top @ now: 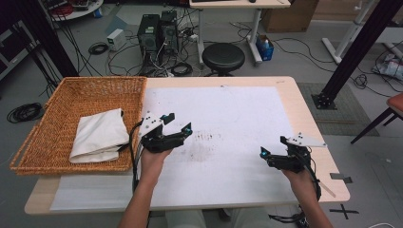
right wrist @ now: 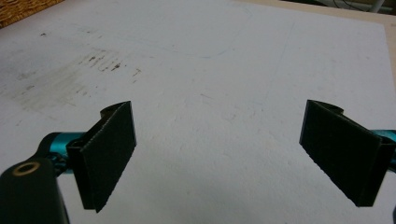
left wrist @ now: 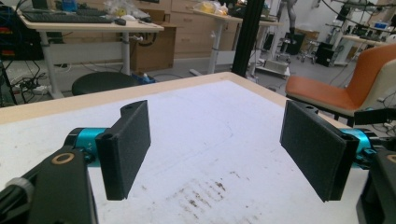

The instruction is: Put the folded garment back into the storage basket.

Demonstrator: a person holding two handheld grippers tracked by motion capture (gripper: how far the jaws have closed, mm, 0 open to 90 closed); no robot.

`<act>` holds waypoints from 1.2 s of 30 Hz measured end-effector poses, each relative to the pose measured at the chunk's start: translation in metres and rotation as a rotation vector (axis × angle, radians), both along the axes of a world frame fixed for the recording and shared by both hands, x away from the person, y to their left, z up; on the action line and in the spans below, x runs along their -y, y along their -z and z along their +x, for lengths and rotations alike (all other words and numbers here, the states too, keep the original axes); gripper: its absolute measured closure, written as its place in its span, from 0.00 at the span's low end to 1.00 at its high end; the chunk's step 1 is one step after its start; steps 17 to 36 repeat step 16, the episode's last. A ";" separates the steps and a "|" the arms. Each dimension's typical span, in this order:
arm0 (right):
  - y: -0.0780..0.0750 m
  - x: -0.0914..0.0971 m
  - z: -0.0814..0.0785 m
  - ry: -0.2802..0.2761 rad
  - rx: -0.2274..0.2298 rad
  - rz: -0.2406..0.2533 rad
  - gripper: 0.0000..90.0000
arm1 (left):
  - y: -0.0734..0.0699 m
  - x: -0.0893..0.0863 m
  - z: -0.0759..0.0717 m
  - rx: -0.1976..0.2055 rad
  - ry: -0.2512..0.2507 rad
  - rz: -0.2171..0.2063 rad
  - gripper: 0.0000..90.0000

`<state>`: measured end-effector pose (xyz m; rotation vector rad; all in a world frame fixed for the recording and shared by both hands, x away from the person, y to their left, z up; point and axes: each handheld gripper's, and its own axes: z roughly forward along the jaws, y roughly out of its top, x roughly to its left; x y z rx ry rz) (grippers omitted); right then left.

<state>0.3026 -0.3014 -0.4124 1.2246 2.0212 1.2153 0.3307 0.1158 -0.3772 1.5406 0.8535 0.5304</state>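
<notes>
My left gripper (top: 178, 122) hovers over the white sheet (top: 223, 109) just right of the wicker basket (top: 71, 92). Its jaws stand wide open with nothing between them, and in the left gripper view (left wrist: 219, 149) the black pads (left wrist: 128, 144) frame bare sheet. A folded cream cloth (top: 99, 135) lies inside the basket, apart from both grippers. Near the table's front right corner my right gripper (top: 273, 146) is open too. In its own view (right wrist: 219, 149) its pads (right wrist: 109, 149) hold nothing above the white sheet (right wrist: 210, 70).
Dark smudges (top: 204, 142) mark the middle of the sheet. The wooden table edge (top: 304, 109) runs along the right. Beyond the far edge stand a black stool (top: 223, 57) and computer towers (top: 157, 33) among cables. An orange chair (left wrist: 336, 91) sits off to the right.
</notes>
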 end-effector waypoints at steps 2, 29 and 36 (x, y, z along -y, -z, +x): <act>0.000 -0.001 0.001 0.001 -0.001 -0.002 0.11 | 0.004 0.003 0.001 -0.009 0.005 0.003 0.27; 0.000 -0.003 0.001 -0.004 0.007 -0.003 0.11 | 0.018 0.008 -0.001 -0.039 0.005 -0.004 0.27; 0.000 -0.003 0.001 -0.004 0.007 -0.003 0.11 | 0.018 0.008 -0.001 -0.039 0.005 -0.004 0.27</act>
